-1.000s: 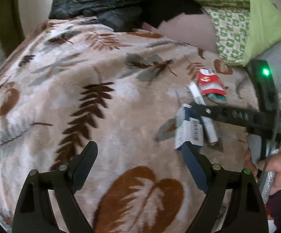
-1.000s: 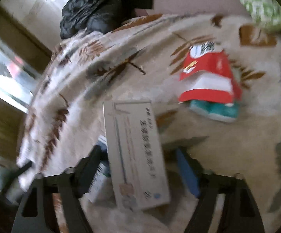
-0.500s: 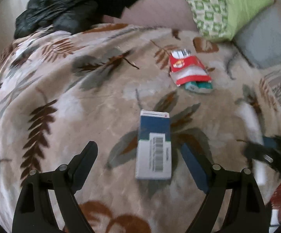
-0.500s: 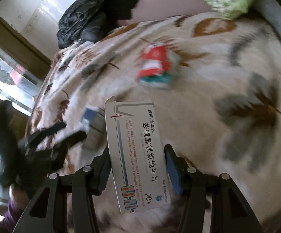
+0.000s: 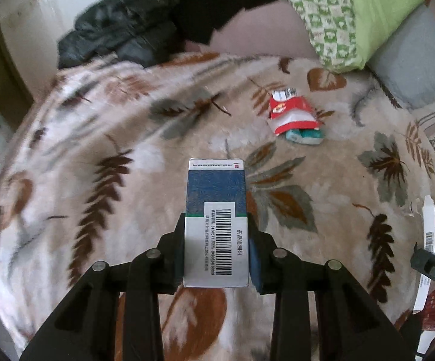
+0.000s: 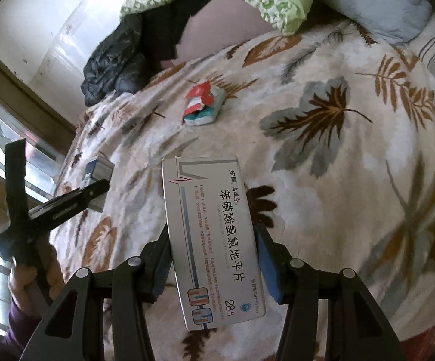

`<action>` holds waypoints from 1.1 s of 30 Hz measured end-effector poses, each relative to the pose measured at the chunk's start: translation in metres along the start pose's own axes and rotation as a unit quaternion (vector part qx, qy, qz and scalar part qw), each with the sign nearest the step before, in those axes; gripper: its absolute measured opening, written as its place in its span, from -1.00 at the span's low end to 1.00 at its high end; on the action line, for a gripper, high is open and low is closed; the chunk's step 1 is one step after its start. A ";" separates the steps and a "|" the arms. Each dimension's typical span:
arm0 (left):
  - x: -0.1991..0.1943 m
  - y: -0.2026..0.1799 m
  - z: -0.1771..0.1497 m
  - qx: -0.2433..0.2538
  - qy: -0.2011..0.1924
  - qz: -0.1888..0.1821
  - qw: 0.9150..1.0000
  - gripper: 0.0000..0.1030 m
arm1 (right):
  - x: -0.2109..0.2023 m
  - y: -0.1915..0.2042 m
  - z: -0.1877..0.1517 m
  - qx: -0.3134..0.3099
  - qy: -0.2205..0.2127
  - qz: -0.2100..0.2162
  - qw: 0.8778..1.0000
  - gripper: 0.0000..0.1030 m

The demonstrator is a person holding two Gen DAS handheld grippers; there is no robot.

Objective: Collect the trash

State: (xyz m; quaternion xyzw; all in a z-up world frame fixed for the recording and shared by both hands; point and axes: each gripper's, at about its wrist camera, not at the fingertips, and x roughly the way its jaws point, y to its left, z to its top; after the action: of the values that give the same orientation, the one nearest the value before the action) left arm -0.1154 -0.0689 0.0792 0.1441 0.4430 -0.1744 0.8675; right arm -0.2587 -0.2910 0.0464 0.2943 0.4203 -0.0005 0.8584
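A blue and white medicine box (image 5: 216,198) with a barcode sits between the fingers of my left gripper (image 5: 217,231), whose jaws are closing, and both pads touch its sides. My right gripper (image 6: 213,240) is shut on a long white medicine box (image 6: 211,219), held above the leaf-patterned blanket (image 6: 322,180). A red wrapper (image 5: 292,114) lies on a teal packet (image 5: 306,135) farther back on the blanket. In the right wrist view the left gripper (image 6: 97,186) and its blue box (image 6: 97,168) show at the left, with the red wrapper (image 6: 201,96) beyond.
A black jacket (image 5: 121,27) lies at the blanket's far edge. A green patterned pillow (image 5: 353,15) and a grey pillow (image 5: 413,57) are at the back right. A window frame (image 6: 22,90) runs along the left side. A hand (image 6: 22,276) grips the left tool.
My left gripper moved over the blue box and closed its fingers onto it. My right gripper carried the white box up and away to the right of the pile.
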 end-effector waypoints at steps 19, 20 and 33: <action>-0.129 -0.047 -0.056 0.011 -0.071 0.001 0.997 -0.36 | -0.106 0.019 -0.045 0.025 -0.085 0.014 0.996 0.08; -0.132 -0.047 -0.059 0.011 -0.072 0.001 0.997 -0.36 | -0.112 0.021 -0.048 0.020 -0.091 0.010 0.996 0.08; -0.166 -0.061 -0.076 0.023 -0.098 -0.006 0.995 -0.36 | -0.158 0.027 -0.072 -0.004 -0.132 -0.027 0.991 0.08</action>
State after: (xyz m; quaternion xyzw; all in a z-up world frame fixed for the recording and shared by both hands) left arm -0.2868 -0.0636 0.1659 0.1439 0.3529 -0.2029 0.9020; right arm -0.4064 -0.2718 0.1403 0.2768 0.3116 -0.0613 0.9069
